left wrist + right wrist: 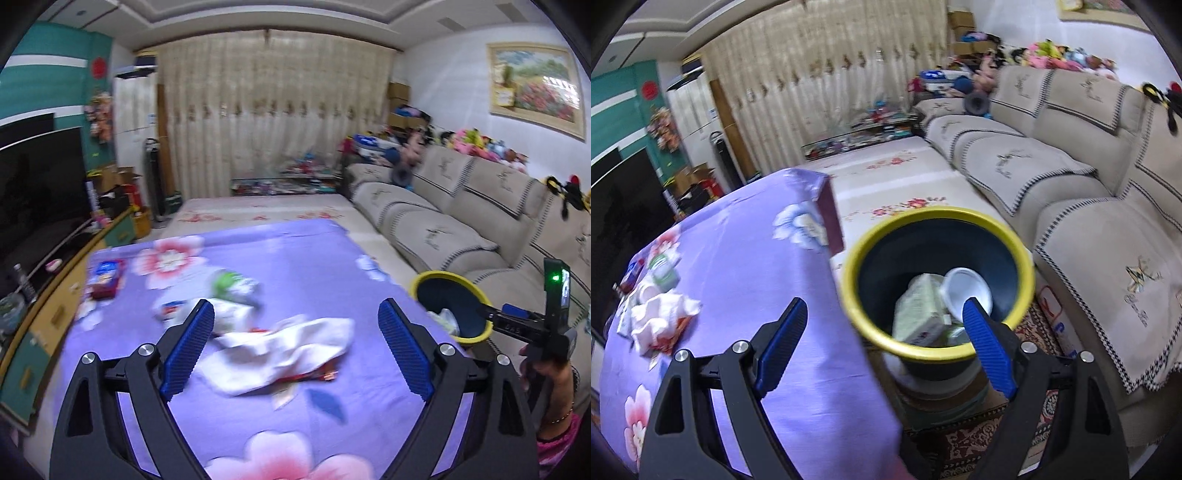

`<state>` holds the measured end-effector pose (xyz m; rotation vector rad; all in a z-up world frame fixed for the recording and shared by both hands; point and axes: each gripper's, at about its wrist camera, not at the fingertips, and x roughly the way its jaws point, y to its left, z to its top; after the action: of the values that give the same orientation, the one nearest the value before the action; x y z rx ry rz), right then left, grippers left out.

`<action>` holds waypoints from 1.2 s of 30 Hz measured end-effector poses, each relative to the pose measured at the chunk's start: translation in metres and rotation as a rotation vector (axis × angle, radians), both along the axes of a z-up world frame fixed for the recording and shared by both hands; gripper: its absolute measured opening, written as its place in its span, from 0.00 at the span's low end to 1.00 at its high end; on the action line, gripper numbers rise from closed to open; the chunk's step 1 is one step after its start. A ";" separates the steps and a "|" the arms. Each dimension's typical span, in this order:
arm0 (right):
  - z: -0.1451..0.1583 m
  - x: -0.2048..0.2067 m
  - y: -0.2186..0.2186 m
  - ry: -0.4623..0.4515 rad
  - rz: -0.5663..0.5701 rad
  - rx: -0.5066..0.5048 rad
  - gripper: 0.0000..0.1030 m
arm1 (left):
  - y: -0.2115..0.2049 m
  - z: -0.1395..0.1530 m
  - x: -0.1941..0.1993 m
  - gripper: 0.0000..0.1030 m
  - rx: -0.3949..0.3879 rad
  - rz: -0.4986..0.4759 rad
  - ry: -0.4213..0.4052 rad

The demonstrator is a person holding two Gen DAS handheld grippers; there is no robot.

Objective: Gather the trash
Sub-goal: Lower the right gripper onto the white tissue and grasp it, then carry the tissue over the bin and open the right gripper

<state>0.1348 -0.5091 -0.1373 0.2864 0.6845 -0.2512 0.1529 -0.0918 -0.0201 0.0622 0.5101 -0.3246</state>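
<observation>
On the purple flowered tablecloth (295,258) lies a crumpled white tissue (284,350) with a red wrapper (317,376) under its edge. My left gripper (295,306) hovers open just above this tissue, holding nothing. Farther back lie a green-and-white packet (232,284) and a red-and-blue packet (105,280). A dark bin with a yellow rim (436,277) stands off the table's right edge. My right gripper (884,304) is open beside the bin (857,266), its right finger (986,347) overlapping the near rim. Inside the bin are a pale green carton (919,306) and a white lid (966,291).
A long beige sofa (461,206) runs along the right, close behind the bin. A TV (37,192) on a low cabinet (55,306) lines the left. The bin stands on a low stack over a patterned rug (979,435). A person's hand (550,384) holds the right gripper.
</observation>
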 end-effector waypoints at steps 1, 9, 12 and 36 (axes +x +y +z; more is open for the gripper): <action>0.001 0.002 0.008 0.003 0.017 -0.007 0.79 | 0.011 0.000 -0.003 0.87 -0.002 0.019 -0.006; 0.005 0.035 0.106 0.028 0.262 -0.028 0.79 | 0.076 -0.004 -0.021 0.87 -0.028 0.149 -0.022; 0.006 0.045 0.141 0.030 0.353 -0.024 0.79 | 0.098 -0.008 -0.025 0.87 -0.034 0.191 -0.023; -0.014 0.125 0.275 0.136 0.591 -0.082 0.08 | 0.135 -0.031 -0.012 0.87 -0.106 0.233 0.032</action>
<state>0.2596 -0.2344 -0.1516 -0.0193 0.8598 0.2679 0.1410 0.0434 -0.0507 -0.1051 0.5257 -0.1246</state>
